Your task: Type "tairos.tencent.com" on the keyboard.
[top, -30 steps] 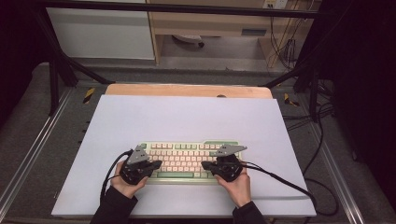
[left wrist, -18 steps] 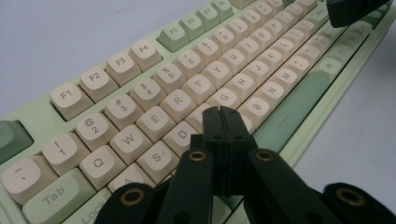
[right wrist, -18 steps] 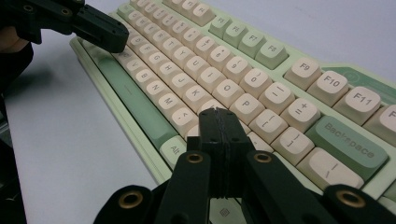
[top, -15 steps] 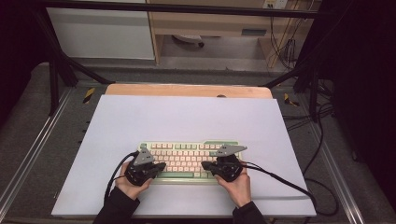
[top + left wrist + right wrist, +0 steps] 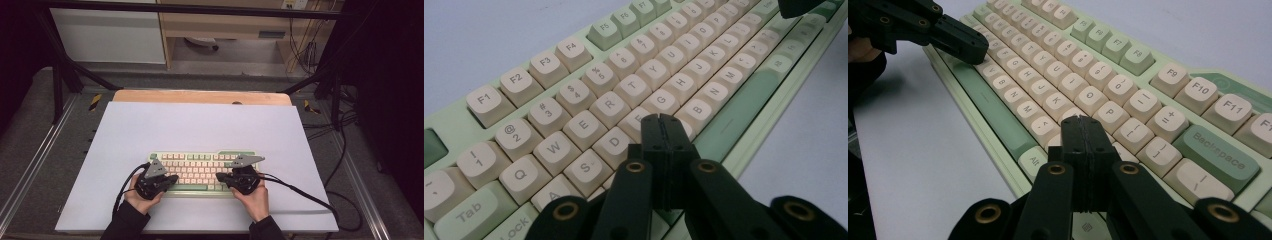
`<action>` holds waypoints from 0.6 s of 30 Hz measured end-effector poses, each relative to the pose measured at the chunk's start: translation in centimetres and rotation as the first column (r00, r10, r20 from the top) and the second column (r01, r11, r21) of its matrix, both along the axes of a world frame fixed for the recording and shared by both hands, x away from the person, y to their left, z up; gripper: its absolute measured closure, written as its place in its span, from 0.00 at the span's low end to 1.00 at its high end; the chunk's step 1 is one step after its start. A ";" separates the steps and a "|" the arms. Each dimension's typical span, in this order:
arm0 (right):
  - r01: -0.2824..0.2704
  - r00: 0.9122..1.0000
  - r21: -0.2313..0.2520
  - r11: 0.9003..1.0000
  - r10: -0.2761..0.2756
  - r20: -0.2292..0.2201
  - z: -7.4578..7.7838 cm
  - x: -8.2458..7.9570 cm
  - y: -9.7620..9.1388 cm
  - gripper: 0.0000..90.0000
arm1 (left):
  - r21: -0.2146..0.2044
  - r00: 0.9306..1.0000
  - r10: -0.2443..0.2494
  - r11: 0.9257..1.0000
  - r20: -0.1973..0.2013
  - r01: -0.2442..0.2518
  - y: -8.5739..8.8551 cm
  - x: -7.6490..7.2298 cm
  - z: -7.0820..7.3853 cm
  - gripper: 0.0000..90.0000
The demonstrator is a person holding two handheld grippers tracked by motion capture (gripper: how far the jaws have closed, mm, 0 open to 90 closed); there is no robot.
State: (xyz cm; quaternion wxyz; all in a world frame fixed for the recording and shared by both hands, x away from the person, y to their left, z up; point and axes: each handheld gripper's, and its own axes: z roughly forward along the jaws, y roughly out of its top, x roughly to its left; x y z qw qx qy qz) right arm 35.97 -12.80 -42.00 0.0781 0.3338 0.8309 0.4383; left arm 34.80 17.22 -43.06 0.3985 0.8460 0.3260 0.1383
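A pale green keyboard with cream keycaps lies near the front of the white mat. My left gripper is shut, held in a hand at the keyboard's left end. Its tip sits low over the letter keys near D and F, with nothing between the jaws. My right gripper is shut too, at the keyboard's right half. Its tip hovers over the keys beside the right Alt. The left gripper shows far off, touching the lower letter row.
A wooden table edge runs behind the mat. Black cables trail from both grippers across the mat's front right. Metal frame rails flank the table. Cabinets and more cables stand beyond the far edge.
The left gripper has shifted slightly to the right and nearer the keyboard's front edge. The right gripper has kept still. Both stay shut.
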 end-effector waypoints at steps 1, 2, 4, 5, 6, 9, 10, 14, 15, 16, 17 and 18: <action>-0.003 1.000 -0.002 1.000 0.003 0.002 0.0 0.0 0.0 1.00 | 0.003 1.000 0.000 1.000 -0.001 0.000 0.0 0.0 0.0 1.00; -0.003 1.000 -0.003 1.000 0.003 0.003 0.0 0.0 0.0 1.00 | 0.007 1.000 -0.002 1.000 -0.003 0.002 -0.1 0.0 -0.1 1.00; -0.002 1.000 -0.002 1.000 0.002 0.000 0.0 0.0 0.0 1.00 | 0.007 1.000 -0.003 1.000 0.000 0.003 -0.1 0.0 -0.2 1.00; -0.001 1.000 -0.002 1.000 0.001 0.000 0.0 0.0 0.0 1.00 | 0.008 1.000 -0.003 1.000 -0.001 0.003 -0.1 0.0 -0.2 1.00; -0.001 1.000 -0.001 1.000 0.001 0.000 0.0 0.0 0.0 1.00 | 0.007 1.000 -0.003 1.000 -0.001 0.003 -0.1 0.0 -0.2 1.00; -0.002 1.000 0.000 1.000 0.002 0.000 0.0 0.0 0.0 1.00 | 0.006 1.000 -0.004 1.000 0.001 0.004 0.0 0.0 -0.1 1.00; -0.002 1.000 0.000 1.000 0.002 0.000 0.0 0.0 0.0 1.00 | 0.004 1.000 -0.003 1.000 0.003 0.003 0.0 -0.1 -0.1 1.00; -0.003 1.000 0.000 1.000 0.003 0.005 0.1 0.0 -0.1 1.00 | -0.008 1.000 -0.001 1.000 0.013 0.001 0.3 -0.2 0.4 1.00; -0.004 1.000 0.000 1.000 0.004 0.006 0.1 0.0 -0.1 1.00 | -0.010 1.000 0.003 1.000 0.014 -0.002 0.4 -0.2 0.4 1.00; -0.005 1.000 0.000 1.000 0.005 0.006 0.1 0.0 -0.1 1.00 | -0.013 1.000 0.005 1.000 0.015 -0.005 0.6 -0.2 0.5 1.00; -0.005 1.000 0.000 1.000 0.005 0.005 0.1 0.0 -0.1 1.00 | -0.015 1.000 0.008 1.000 0.015 -0.008 0.7 -0.2 0.6 1.00; -0.004 1.000 0.001 1.000 0.004 0.005 0.1 0.0 -0.1 1.00 | -0.019 1.000 0.012 1.000 0.016 -0.012 0.9 -0.1 0.7 1.00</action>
